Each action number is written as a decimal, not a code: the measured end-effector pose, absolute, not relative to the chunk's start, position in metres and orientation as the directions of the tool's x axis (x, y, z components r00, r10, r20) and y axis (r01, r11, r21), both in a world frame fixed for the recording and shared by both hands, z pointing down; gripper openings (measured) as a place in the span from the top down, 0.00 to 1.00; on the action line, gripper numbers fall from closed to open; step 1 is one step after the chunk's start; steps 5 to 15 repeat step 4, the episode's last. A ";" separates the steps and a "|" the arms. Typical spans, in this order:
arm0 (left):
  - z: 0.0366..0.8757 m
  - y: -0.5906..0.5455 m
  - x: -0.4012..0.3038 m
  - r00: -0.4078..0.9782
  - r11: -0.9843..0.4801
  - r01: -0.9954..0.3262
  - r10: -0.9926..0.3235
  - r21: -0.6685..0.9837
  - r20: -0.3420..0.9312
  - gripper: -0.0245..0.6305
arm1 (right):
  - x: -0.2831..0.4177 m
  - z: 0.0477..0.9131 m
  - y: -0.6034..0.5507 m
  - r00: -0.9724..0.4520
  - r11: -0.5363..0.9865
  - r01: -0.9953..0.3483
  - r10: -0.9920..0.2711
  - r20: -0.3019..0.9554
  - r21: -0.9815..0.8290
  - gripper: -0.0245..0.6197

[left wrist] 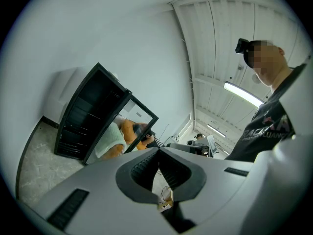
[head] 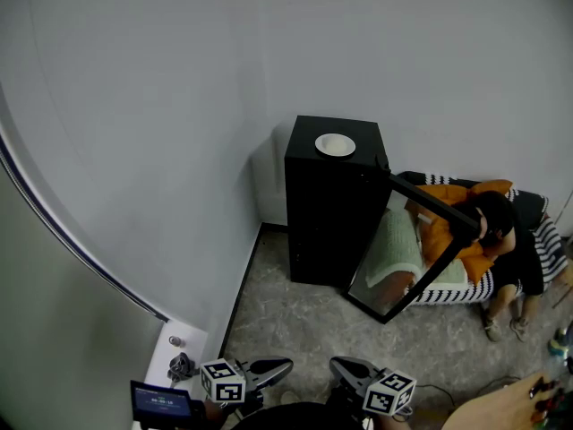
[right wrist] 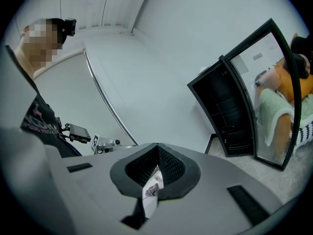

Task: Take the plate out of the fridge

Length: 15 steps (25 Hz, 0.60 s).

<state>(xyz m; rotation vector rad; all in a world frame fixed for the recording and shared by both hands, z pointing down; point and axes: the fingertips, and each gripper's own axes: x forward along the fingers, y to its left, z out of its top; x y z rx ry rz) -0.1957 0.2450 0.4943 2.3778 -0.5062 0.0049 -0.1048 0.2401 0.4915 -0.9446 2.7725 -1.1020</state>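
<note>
The white plate lies on top of the black fridge, just above the centre of the head view, flat and alone on the lid, not on any shelf. The fridge's glass door hangs wide open to the right; in the right gripper view the dark shelves show no plate on them, though the interior is dim.

Both grippers sit at the bottom edge of the head view, well apart from the fridge across a stretch of grey floor. The left gripper has its jaws pressed together with nothing between them; the right gripper likewise has its jaws closed tip to tip and carries nothing.

Judged from how things lie, the main step looks done: the plate is out of the fridge and set down on its top. What may be left is small; the door stands open and could still be swung shut. Neither gripper is near enough to do that yet. A person in orange lies on a striped couch at centre right, behind the open door.
</note>
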 end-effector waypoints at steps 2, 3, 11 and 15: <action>0.494 0.244 -0.196 0.924 -0.681 -0.358 -0.357 0.639 0.138 0.96 | -0.105 0.491 0.240 -0.818 0.571 -0.529 -0.538 0.201 -0.627 0.97; 0.493 0.244 -0.196 0.924 -0.681 -0.358 -0.357 0.639 0.137 0.96 | -0.106 0.490 0.239 -0.819 0.571 -0.529 -0.538 0.200 -0.628 0.97; 0.493 0.243 -0.196 0.924 -0.680 -0.358 -0.357 0.640 0.137 0.96 | -0.106 0.490 0.239 -0.819 0.572 -0.529 -0.538 0.200 -0.628 0.97; 0.493 0.243 -0.196 0.924 -0.680 -0.358 -0.357 0.640 0.137 0.96 | -0.106 0.490 0.239 -0.819 0.572 -0.529 -0.538 0.200 -0.628 0.97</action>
